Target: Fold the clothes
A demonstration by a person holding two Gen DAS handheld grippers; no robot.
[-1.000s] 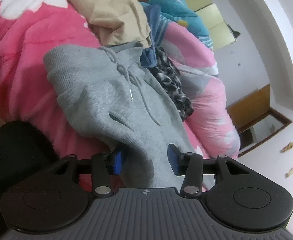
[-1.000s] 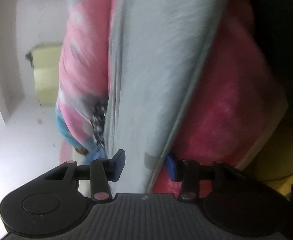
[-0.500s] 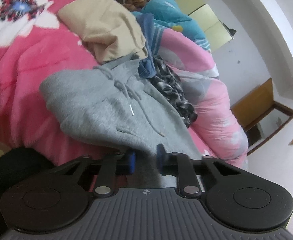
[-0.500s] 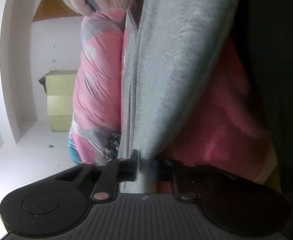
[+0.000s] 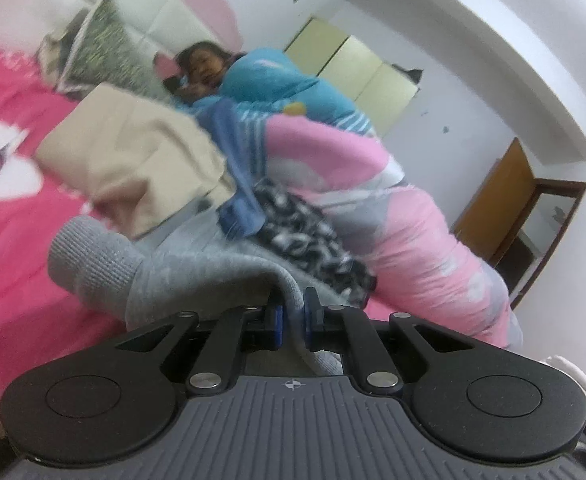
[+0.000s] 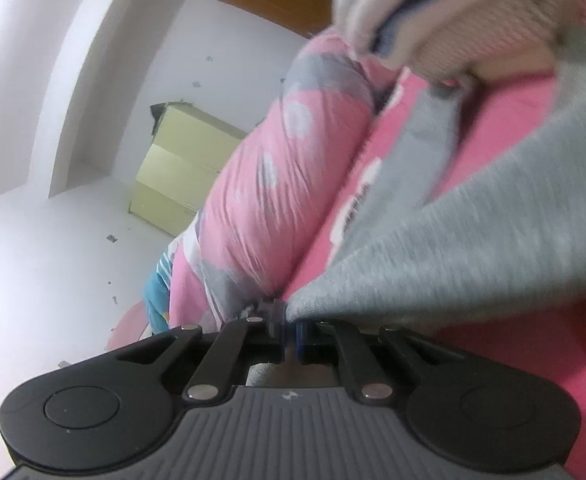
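1. Since a second ago both sets of jaws have gone from spread wide to pinched together, each with grey cloth between the pads, and the grey hoodie [image 5: 197, 276] has risen off the bed so its drawstrings no longer show.
2. One left gripper [image 5: 292, 317] appears in the left wrist view; its jaws are clenched on a fold of the hoodie's edge at 6 o'clock, a narrow gap filled with fabric.
3. One right gripper [image 6: 290, 330] appears in the right wrist view; its jaws are nearly together, grasping a corner of the same hoodie, which fans out toward 2 o'clock.
4. One grey hoodie is in play, bunched just ahead of the left gripper, with a ribbed cuff at 9 o'clock.
5. One pink floral blanket [image 5: 9, 216] covers the bed beneath it.
6. One beige garment [image 5: 133, 168] lies at 11 o'clock, beyond the hoodie.
7. One blue garment [image 5: 237, 196] and one black-and-white patterned piece [image 5: 309, 240] lie near centre, touching each other.
8. One rolled pink quilt [image 5: 413, 236] runs toward 3 o'clock.
9. One person [image 5: 253, 80] under teal bedding lies at 12 o'clock.
10. One gloved hand [image 6: 465, 20], blurred, is at 1 o'clock in the right wrist view.
11. No readable writing or brand shows; only a small crosshair mark sits on each gripper body.
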